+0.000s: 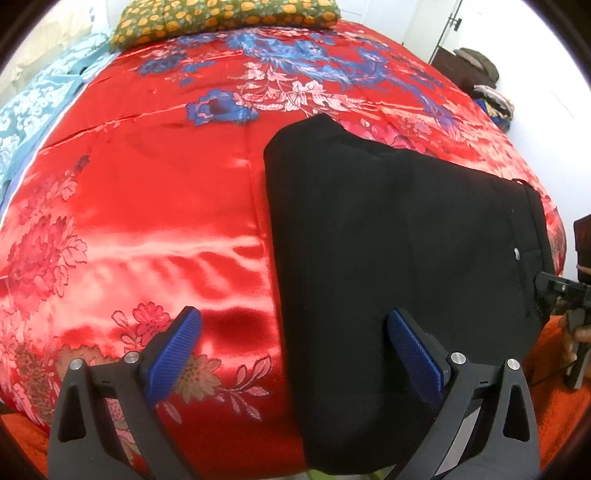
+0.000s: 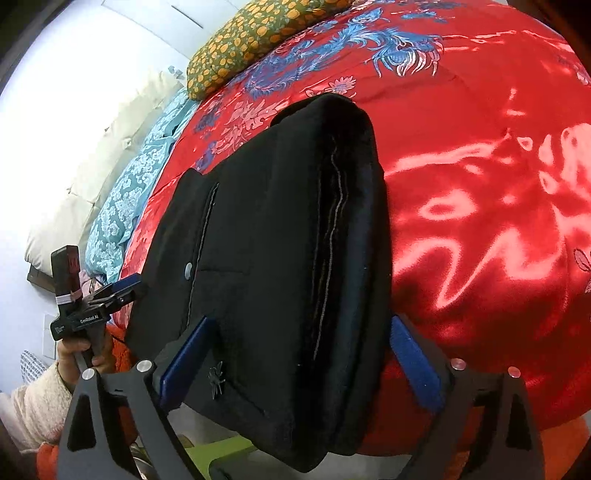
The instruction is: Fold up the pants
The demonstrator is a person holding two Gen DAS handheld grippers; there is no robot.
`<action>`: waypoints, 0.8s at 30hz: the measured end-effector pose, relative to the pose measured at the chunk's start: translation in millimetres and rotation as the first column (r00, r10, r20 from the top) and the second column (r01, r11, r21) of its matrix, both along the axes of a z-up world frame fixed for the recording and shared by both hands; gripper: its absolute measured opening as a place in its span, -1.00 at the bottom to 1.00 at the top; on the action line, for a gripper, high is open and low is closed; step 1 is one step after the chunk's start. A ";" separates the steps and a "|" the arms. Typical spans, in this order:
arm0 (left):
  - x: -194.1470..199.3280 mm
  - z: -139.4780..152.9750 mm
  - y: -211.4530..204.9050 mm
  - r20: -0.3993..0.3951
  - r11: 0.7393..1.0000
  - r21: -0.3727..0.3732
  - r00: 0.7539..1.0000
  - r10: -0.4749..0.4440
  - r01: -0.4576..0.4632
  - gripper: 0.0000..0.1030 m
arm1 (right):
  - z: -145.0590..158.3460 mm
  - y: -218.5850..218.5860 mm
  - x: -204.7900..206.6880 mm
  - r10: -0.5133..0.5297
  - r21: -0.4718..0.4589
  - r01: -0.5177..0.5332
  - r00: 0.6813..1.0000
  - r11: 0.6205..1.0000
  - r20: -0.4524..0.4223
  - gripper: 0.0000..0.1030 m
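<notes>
Pants: black pants [image 1: 399,240] are lying folded in layers on the red bedspread [image 1: 147,192], hanging over its near edge.
Grippers: left gripper [image 1: 295,354] and right gripper [image 2: 299,354] are being held wide, gripping nothing.
Progress: folding is judged nearly done; perhaps a last fold.

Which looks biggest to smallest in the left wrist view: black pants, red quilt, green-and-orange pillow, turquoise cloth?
1. red quilt
2. black pants
3. and 4. green-and-orange pillow and turquoise cloth: similar visible patches, both cut by the frame and distorted, so unranked.
</notes>
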State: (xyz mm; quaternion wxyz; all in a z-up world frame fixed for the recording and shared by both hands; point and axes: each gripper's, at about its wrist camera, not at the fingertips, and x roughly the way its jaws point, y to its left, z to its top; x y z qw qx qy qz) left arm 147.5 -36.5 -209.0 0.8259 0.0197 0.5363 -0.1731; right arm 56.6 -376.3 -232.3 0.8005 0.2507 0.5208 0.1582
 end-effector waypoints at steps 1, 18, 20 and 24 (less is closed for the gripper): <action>0.9 1.5 3.8 -0.017 1.000 -0.023 1.000 -0.011 0.011 0.94 | 0.0 0.3 -0.4 0.001 0.000 -0.001 1.000 1.000 0.001 0.87; 1.3 -4.9 -7.0 -0.147 0.968 -0.252 0.988 -0.048 0.010 -0.56 | 0.5 10.9 2.5 0.080 0.066 -0.081 0.997 0.995 0.015 -0.04; 1.3 6.6 -4.5 -0.138 0.961 -0.277 0.990 -0.033 -0.007 -0.62 | 4.3 10.9 0.3 0.080 0.073 -0.082 0.996 0.994 0.029 -0.13; 4.1 31.4 1.7 -0.070 0.960 -0.280 0.997 -0.025 0.004 -0.65 | 20.6 19.0 0.0 0.104 0.094 -0.112 0.991 0.989 0.083 -0.24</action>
